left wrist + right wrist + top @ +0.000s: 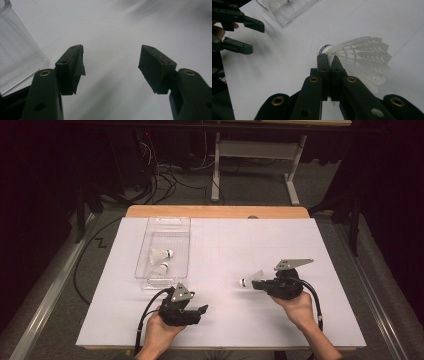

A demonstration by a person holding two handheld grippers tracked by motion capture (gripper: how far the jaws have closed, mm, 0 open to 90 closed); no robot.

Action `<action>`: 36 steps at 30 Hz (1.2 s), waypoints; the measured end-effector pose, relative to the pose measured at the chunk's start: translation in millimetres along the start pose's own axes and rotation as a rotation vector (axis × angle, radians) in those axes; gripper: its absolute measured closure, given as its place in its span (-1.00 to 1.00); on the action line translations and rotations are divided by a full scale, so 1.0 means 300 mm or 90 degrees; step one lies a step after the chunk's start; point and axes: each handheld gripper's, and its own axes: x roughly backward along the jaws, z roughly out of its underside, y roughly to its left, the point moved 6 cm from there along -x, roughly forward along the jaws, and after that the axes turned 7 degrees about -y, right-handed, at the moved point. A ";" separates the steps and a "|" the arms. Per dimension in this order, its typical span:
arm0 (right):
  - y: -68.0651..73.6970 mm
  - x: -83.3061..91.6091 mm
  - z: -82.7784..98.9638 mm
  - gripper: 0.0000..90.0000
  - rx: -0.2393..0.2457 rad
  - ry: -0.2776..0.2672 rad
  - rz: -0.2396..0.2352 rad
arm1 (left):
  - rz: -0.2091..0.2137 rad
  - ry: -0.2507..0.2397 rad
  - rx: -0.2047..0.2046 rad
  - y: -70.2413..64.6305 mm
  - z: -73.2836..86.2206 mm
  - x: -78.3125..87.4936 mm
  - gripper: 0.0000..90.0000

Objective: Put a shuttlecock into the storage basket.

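Item: shuttlecock (359,53), white feathered skirt, cork nose with a blue band. Location: lifted just above the surface (225,320), right of centre, toward the near edge. Held by the right gripper (258,283), whose jaws are pressed together on the skirt edge near the cork; the nose points toward the left edge.

Item: clear bin (150,275), standing at the far left part of the surface, long side running toward the far edge. Contents: two more shuttlecocks (161,254), lying one beyond the other, noses to the right.

Item: left gripper (200,312), near edge, left of centre, just short of the bin's near end. Jaws spread wide, nothing between them; the pads (75,67) show loose, frayed tape.

Judged work in hand: carrying the held shuttlecock over to the bin.

Risks, as judged:
- Thin hold. The pinch sits on flexible skirt, not on the cork; a quick swing could let the piece twist or slide out and drop short of the bin.
- Crushing. Jaws fully closed on the feathers may bend or crease them.
- Bin wall. A low approach could strike the rim and push the light bin across the surface.
- Crossing paths. The left gripper lies near the route to the bin; the two could collide.
- Bounce-out. Released from height, the shuttlecock may land on the two inside and roll over the wall.
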 end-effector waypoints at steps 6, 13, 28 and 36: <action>0.015 -0.002 0.001 1.00 0.005 -0.002 -0.009 | 0.004 -0.003 -0.005 -0.007 -0.015 0.001 -0.18; 0.035 -0.012 0.007 1.00 0.008 0.005 -0.019 | 0.010 0.000 -0.012 -0.014 -0.027 0.002 -0.18; 0.076 -0.041 0.013 1.00 0.025 0.020 -0.040 | 0.021 0.024 -0.019 -0.019 -0.058 -0.004 -0.16; 0.094 -0.054 0.012 1.00 0.030 0.025 -0.052 | 0.030 0.046 -0.025 -0.026 -0.073 -0.016 -0.15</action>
